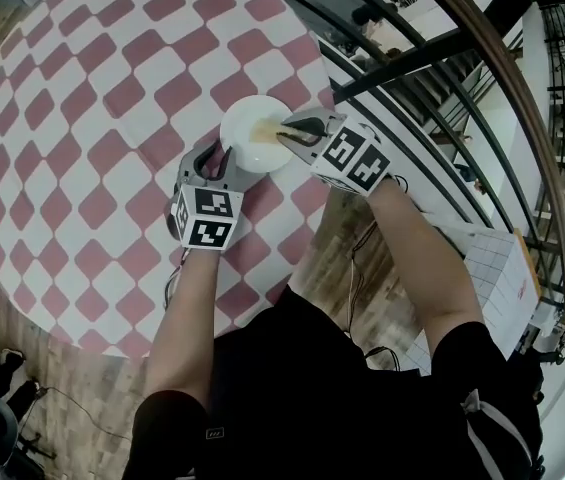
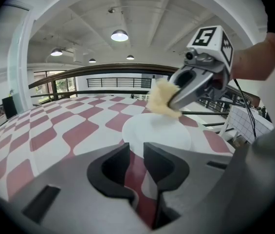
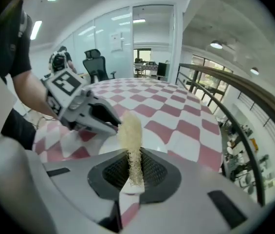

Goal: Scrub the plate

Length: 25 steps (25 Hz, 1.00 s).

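A white plate (image 1: 252, 118) lies near the right edge of a round table with a red and white check cloth (image 1: 92, 118). My right gripper (image 1: 284, 133) is shut on a yellow sponge (image 1: 265, 131), which it holds over the plate's middle. The sponge (image 3: 130, 130) stands up between its jaws; in the left gripper view the sponge (image 2: 162, 97) hangs just above the plate (image 2: 161, 130). My left gripper (image 1: 225, 156) is at the plate's near rim. Its jaws are nearly together, leaving a narrow slit with only cloth showing through.
A dark curved railing (image 1: 432, 48) runs just beyond the table's right edge. A gridded white sheet (image 1: 497, 268) lies on the floor at the right, with cables (image 1: 362, 268) on the wood floor near my legs. Office chairs (image 3: 96, 62) stand far behind.
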Each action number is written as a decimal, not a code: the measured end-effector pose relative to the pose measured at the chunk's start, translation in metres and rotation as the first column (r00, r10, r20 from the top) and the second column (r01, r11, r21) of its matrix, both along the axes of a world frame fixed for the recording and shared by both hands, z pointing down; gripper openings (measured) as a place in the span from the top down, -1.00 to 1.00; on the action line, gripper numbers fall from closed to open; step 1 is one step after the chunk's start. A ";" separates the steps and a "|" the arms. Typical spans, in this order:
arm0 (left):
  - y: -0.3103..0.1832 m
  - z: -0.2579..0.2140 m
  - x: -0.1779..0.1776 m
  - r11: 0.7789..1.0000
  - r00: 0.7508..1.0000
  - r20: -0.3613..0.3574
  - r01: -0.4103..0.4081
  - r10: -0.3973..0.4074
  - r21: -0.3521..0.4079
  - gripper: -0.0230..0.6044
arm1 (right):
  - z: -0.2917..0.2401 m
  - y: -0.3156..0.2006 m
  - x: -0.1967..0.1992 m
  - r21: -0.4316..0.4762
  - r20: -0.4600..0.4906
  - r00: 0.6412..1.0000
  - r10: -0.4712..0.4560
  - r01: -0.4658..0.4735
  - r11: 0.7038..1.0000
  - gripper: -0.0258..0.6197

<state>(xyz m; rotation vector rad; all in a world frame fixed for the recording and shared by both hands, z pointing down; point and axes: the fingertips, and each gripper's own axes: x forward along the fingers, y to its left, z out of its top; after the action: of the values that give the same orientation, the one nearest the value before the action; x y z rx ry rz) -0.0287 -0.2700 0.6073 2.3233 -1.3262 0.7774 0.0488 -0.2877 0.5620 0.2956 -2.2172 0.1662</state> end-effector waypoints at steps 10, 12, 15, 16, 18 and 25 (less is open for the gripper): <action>-0.001 0.000 -0.001 1.000 1.000 0.007 0.007 -0.007 0.007 0.63 | 0.053 -0.019 -0.044 0.168 -0.246 0.962 -0.121 0.165 0.972 0.79; -0.002 0.001 -0.002 1.000 1.000 0.005 0.016 -0.016 0.003 0.63 | 0.053 -0.008 -0.036 0.136 -0.247 0.954 -0.172 0.210 0.968 0.79; -0.002 0.002 -0.004 1.000 1.000 0.000 0.025 -0.025 -0.007 0.63 | 0.053 0.007 -0.023 0.104 -0.254 0.939 -0.231 0.263 0.959 0.79; -0.003 0.002 -0.004 1.000 1.000 -0.001 0.025 -0.025 -0.009 0.63 | 0.053 0.010 -0.019 0.101 -0.253 0.937 -0.240 0.272 0.957 0.79; -0.003 0.002 -0.003 1.000 1.000 -0.001 0.024 -0.024 -0.011 0.63 | 0.054 0.013 -0.008 0.117 -0.265 0.934 -0.241 0.279 0.953 0.79; -0.003 0.003 -0.003 1.000 1.000 -0.002 0.021 -0.021 -0.019 0.63 | 0.046 -0.020 0.047 0.268 -0.365 0.931 -0.015 0.121 0.956 0.79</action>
<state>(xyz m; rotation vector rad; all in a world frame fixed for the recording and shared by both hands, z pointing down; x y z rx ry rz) -0.0318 -0.2734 0.6098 2.2913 -1.3342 0.7780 0.0959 -0.3080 0.6077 0.3739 -1.8776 -0.2362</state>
